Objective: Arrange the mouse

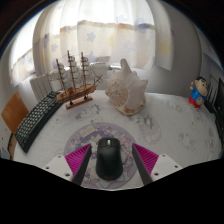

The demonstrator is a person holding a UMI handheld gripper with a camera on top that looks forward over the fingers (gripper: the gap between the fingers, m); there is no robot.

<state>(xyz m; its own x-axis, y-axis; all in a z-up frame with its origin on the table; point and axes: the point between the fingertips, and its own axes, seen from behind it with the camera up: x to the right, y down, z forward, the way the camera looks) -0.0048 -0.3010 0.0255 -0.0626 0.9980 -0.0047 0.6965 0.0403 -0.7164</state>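
Note:
A black computer mouse [108, 158] lies on a round patterned mouse mat [100, 135] on the white table. It stands between my two fingers, whose magenta pads [78, 158] flank it. I see a narrow gap at each side of the mouse. My gripper [110, 160] is open around the mouse, which rests on the mat.
A model sailing ship [76, 80] stands at the back left, a white crystal-like ornament [126, 90] at the back middle, a black keyboard [36, 120] along the left edge, and a small toy figure [199, 95] at the far right. Curtains hang behind the table.

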